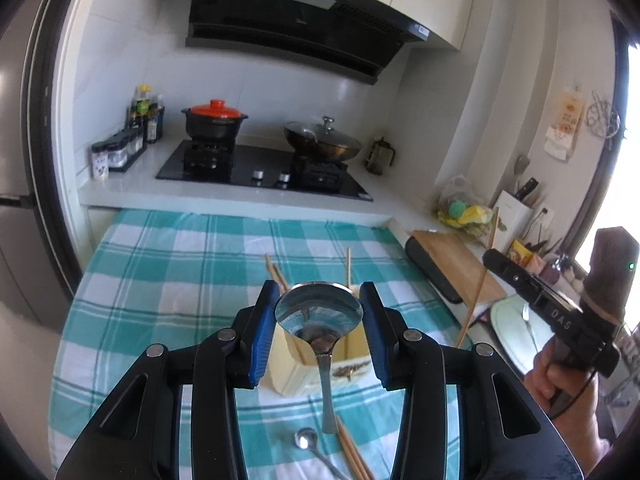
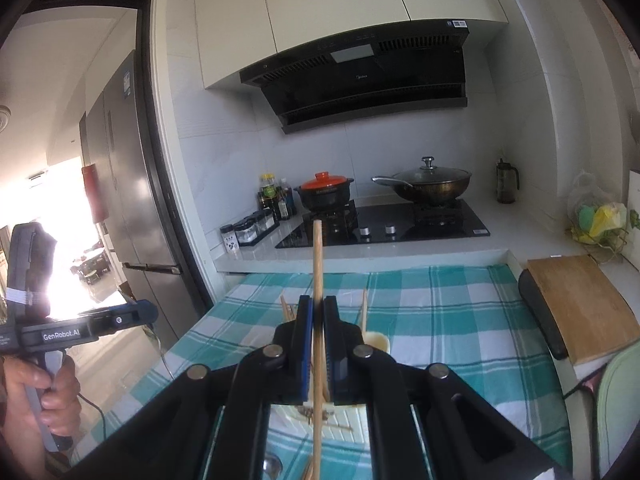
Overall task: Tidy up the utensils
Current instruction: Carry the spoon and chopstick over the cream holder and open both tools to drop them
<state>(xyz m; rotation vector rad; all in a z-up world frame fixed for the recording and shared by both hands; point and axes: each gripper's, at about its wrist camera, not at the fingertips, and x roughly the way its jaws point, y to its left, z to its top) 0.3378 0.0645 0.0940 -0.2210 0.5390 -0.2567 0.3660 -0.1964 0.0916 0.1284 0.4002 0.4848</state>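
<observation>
Spoon sits bowl-up, clamped between the left gripper pads, hiding much of the cream holder on the checked cloth. Right view: right gripper pinches one upright chopstick; the holder is mostly blocked.

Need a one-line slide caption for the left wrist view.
Left gripper holds a spoon by its bowl above the cream utensil holder on the checked cloth.
</observation>
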